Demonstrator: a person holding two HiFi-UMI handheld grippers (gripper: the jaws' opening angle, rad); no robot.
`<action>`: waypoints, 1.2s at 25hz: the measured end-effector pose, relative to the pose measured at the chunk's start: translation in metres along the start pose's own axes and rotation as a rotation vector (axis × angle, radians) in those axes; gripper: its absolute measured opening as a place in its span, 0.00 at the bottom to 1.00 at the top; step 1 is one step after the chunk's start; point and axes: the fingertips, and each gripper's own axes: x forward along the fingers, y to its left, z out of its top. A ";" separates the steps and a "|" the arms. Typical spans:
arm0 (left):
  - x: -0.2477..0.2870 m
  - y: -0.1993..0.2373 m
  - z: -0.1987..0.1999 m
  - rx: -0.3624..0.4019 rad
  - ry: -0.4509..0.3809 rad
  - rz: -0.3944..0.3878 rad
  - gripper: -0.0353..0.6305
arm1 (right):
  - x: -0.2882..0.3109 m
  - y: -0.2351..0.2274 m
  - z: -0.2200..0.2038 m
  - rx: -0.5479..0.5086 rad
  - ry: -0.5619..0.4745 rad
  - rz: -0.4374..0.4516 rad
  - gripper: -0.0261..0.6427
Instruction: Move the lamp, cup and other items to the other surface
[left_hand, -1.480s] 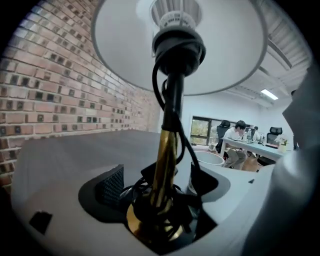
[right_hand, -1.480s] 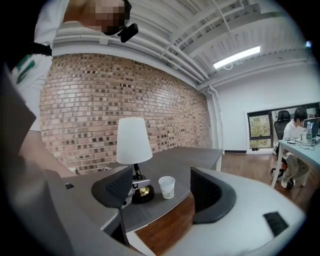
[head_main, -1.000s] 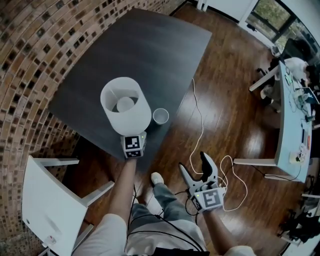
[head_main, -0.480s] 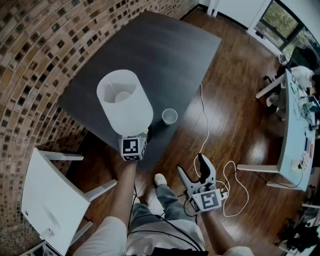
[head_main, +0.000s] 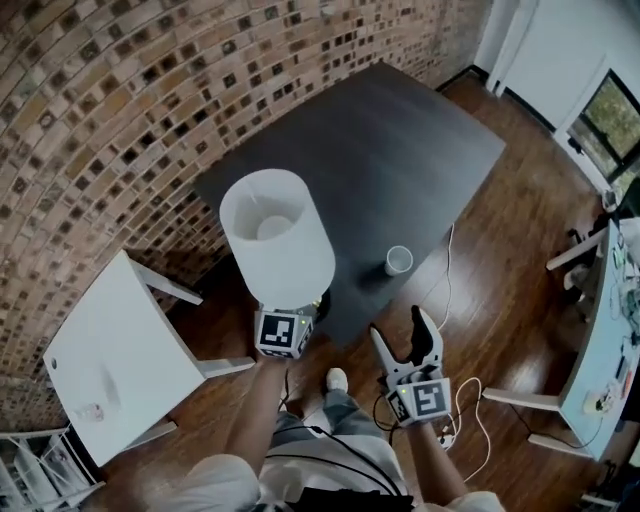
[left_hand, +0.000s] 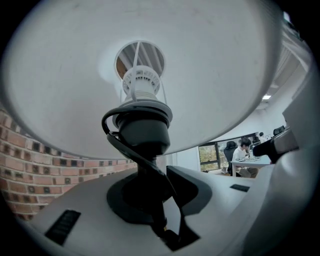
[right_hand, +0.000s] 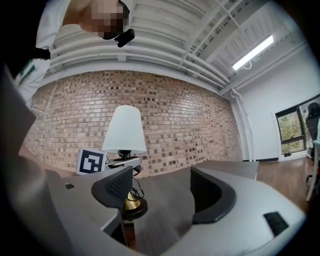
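Currently the left gripper (head_main: 300, 308) is clenched on the stem of the lamp (head_main: 277, 235), just below the shade. Since a second ago the lamp has left its spot beside the cup (head_main: 398, 260) and now hangs at the near edge of the dark table (head_main: 400, 150), toward the white table (head_main: 110, 350). The lamp transfer is evidently under way. The right gripper (head_main: 400, 330) is released and empty; the cup remains to be moved.

I see the lamp (head_main: 277, 238) upright left of centre; white tapered shade, dark socket with a cord beneath, brass-and-dark round base; the cup (head_main: 398, 260), small and white, stands upright right of centre, near the dark table's (head_main: 400, 150) edge.
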 end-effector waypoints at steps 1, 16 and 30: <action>-0.015 0.008 0.006 0.004 0.001 0.020 0.19 | 0.007 0.012 0.006 -0.002 -0.015 0.031 0.59; -0.261 0.163 0.056 0.038 -0.012 0.436 0.19 | 0.082 0.276 0.019 0.004 -0.066 0.534 0.59; -0.485 0.265 0.049 0.056 0.046 0.836 0.19 | 0.084 0.517 -0.003 -0.001 -0.004 0.970 0.59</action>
